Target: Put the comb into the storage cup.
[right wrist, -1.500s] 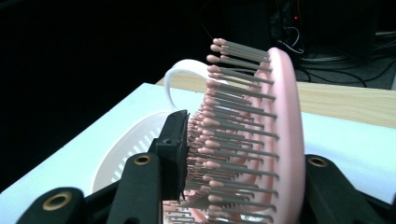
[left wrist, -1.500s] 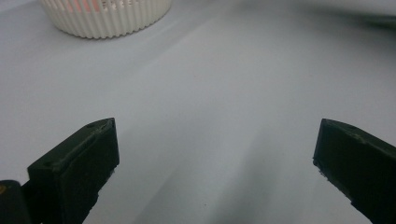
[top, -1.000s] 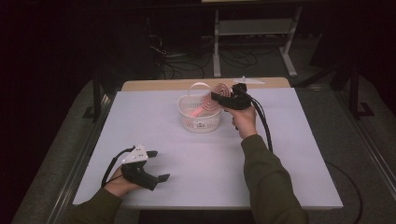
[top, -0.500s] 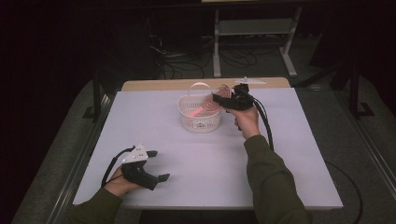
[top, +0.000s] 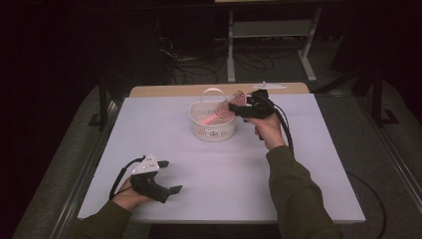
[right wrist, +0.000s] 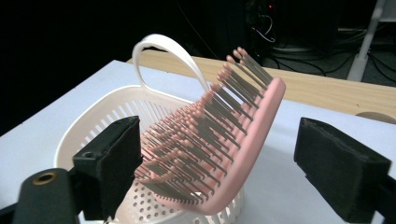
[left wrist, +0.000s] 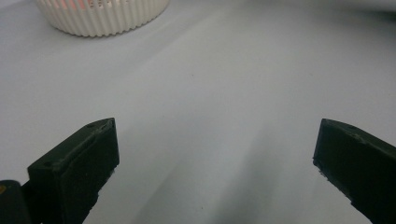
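A pink hairbrush (right wrist: 243,135) with grey bristles leans tilted over the rim of a white perforated basket (right wrist: 88,126), its handle down inside the basket (top: 213,130). My right gripper (right wrist: 219,158) hovers at the basket's right rim (top: 234,107). Its jaws have just been opening. The brush head (top: 234,99) stands between them, and the right pad is clearly off it. My left gripper (top: 171,176) rests low near the table's front left. It is open, and in the left gripper view (left wrist: 215,158) only bare table lies between its jaws.
The basket's looped handle (right wrist: 163,51) stands up behind the brush. A white sheet (top: 224,174) covers the table, with a wooden strip (top: 164,90) along its far edge. Dark floor, cables and a metal stand (top: 268,30) lie beyond.
The right gripper's jaws have spread apart around the brush head. Both hands have stayed about where they were.
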